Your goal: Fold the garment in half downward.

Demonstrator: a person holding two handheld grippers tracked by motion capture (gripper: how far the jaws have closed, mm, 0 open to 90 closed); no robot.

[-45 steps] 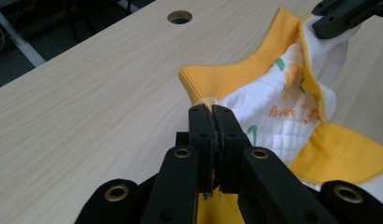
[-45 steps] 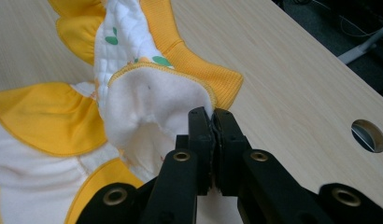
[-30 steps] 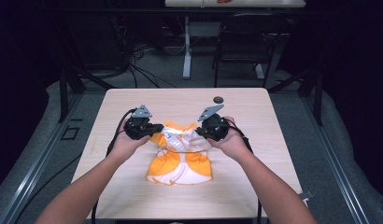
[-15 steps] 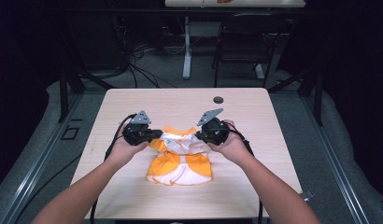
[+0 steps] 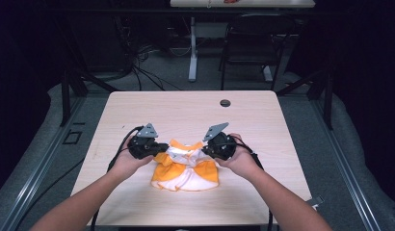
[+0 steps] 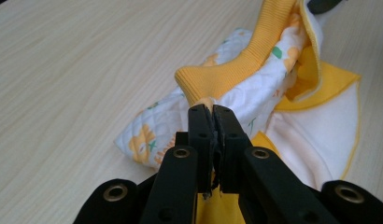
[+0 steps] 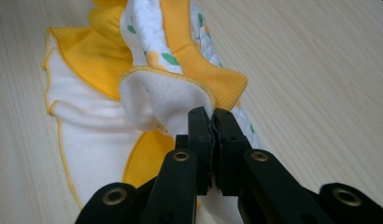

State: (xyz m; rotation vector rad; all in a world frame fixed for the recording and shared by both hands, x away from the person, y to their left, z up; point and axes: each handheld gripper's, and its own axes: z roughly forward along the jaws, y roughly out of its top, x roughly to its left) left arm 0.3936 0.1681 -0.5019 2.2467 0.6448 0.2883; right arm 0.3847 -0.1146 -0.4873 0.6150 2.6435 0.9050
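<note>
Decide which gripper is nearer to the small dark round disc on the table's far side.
Right. The right gripper sits almost straight below the disc in the high view; the left gripper, gripping the garment's other end, lies farther left.

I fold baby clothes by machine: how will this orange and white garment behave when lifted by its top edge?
Probably floppy: the garment sags and folds between the left gripper and right gripper. Likely light, since thin pinches hold it. The ribbed band may stretch.
</note>
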